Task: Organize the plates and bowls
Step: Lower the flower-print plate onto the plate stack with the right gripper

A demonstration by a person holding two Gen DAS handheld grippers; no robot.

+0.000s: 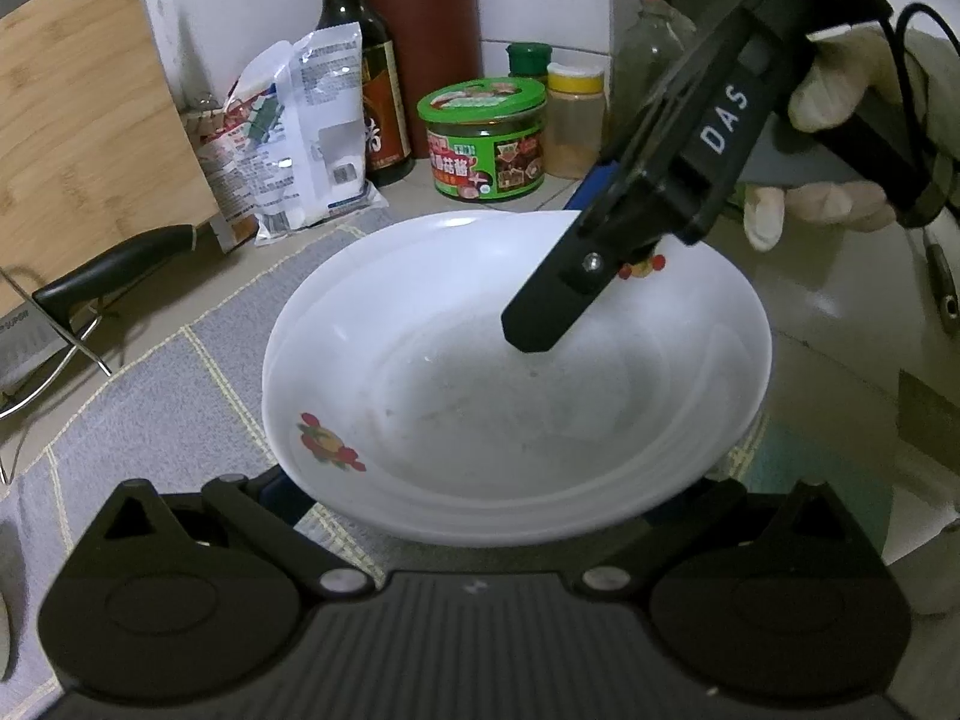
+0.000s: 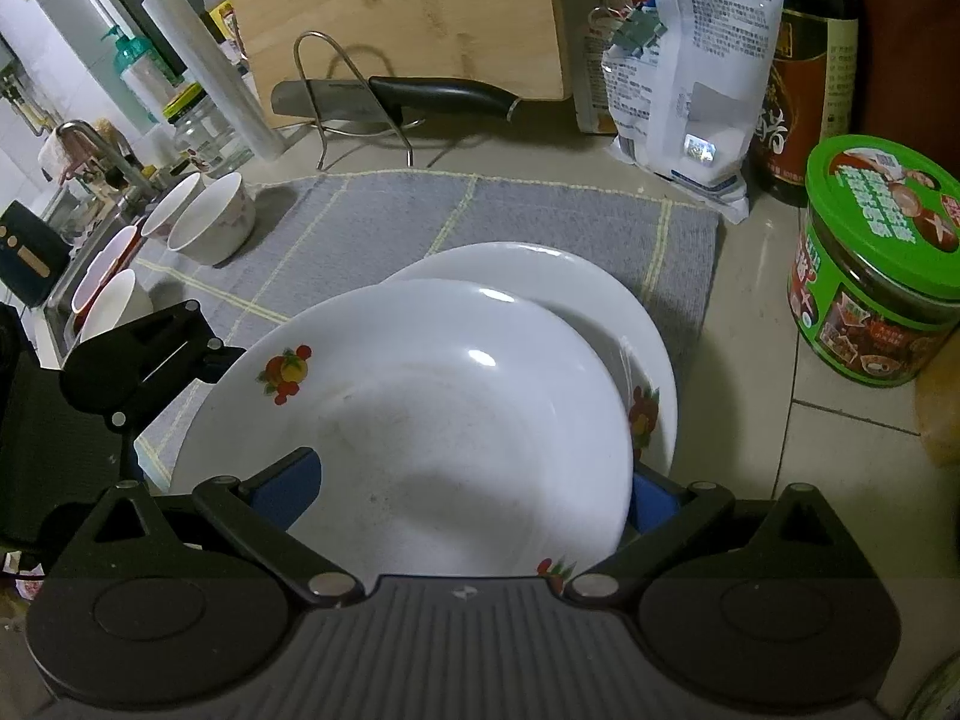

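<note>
A white deep plate with fruit prints (image 2: pixel 432 420) lies tilted on top of a second white plate (image 2: pixel 600 306) on the grey mat (image 2: pixel 372 222). My right gripper (image 2: pixel 474 498) straddles the near rim of the top plate, blue pads on either side, one finger (image 1: pixel 558 300) inside it in the left wrist view. The top plate (image 1: pixel 516 378) fills that view. My left gripper (image 1: pixel 480 516) is at its near rim, fingers mostly hidden under the plate. Several bowls (image 2: pixel 210 222) stand at the mat's left end.
A knife (image 2: pixel 420 96) rests on a wire stand before a wooden cutting board (image 2: pixel 396 12). A green-lidded jar (image 2: pixel 876 264), a sauce bottle (image 2: pixel 810 72) and a white bag (image 2: pixel 690 72) stand at the back right. The sink (image 2: pixel 78 222) lies left.
</note>
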